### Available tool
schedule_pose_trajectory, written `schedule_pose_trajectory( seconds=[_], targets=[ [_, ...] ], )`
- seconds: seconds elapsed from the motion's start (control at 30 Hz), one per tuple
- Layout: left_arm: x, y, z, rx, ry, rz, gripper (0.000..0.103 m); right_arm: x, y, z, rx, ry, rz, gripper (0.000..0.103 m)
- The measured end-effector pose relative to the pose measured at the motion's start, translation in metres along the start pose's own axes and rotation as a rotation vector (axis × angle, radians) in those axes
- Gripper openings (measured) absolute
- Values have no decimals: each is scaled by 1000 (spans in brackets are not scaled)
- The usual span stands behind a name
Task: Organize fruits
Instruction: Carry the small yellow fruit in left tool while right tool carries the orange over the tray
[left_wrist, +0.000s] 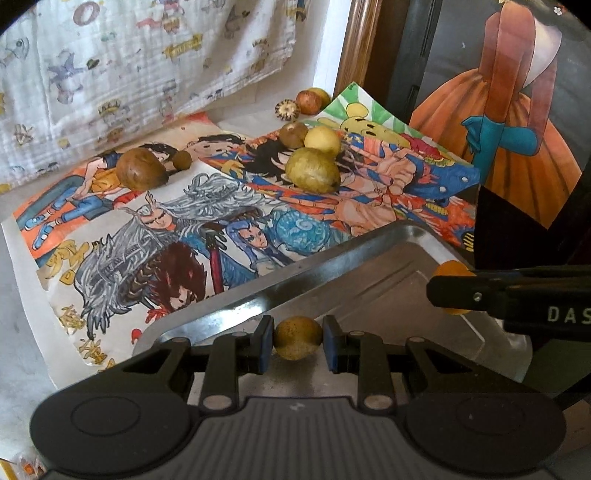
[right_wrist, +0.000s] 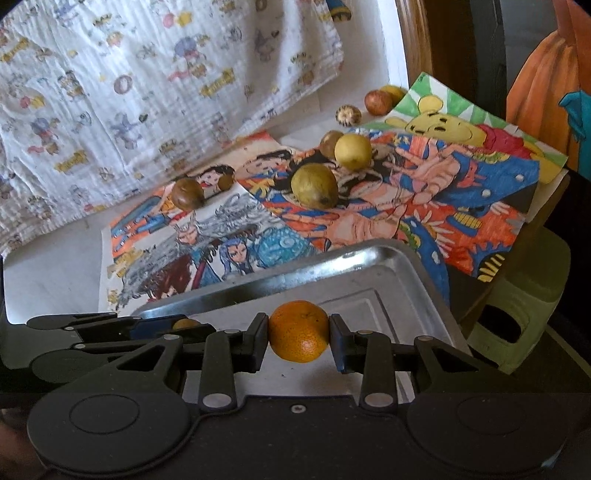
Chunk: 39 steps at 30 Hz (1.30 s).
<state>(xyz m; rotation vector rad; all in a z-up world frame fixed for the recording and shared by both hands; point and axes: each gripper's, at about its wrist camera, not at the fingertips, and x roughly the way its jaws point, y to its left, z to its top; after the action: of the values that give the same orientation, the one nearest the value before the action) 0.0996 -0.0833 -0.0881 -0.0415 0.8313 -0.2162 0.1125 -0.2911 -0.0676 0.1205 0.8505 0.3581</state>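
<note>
Steel tray (right_wrist: 373, 258) under both grippers, orange (right_wrist: 298, 331) in right, yellow-green fruit (left_wrist: 297, 338) in left

Soft daylight fills both fisheye views, glare streaking the rim of the shiny rectangular metal tray (left_wrist: 258, 280) (right_wrist: 332, 258), fruit casting faint shadows on the coloured drawings, while corners darken and bend, and the right side sinks into dim, murky blur.

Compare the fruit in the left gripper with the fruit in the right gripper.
The left gripper pinches a dull yellow-green fruit; the right gripper pinches a bright orange. The orange looks rounder, the yellow-green fruit speckled. Both are clamped between the pads above the metal tray.
</note>
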Motion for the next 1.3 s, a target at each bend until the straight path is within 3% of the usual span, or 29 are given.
schedule_pose_trajectory(
  seconds=[0.53,1.3],
  targets=[
    [12,3,-4,-5,22,2,31,34,3,-2,-25,68,4,37],
    [12,2,-6,-4,19,6,31,40,1,-8,-21,89,1,38]
  ],
)
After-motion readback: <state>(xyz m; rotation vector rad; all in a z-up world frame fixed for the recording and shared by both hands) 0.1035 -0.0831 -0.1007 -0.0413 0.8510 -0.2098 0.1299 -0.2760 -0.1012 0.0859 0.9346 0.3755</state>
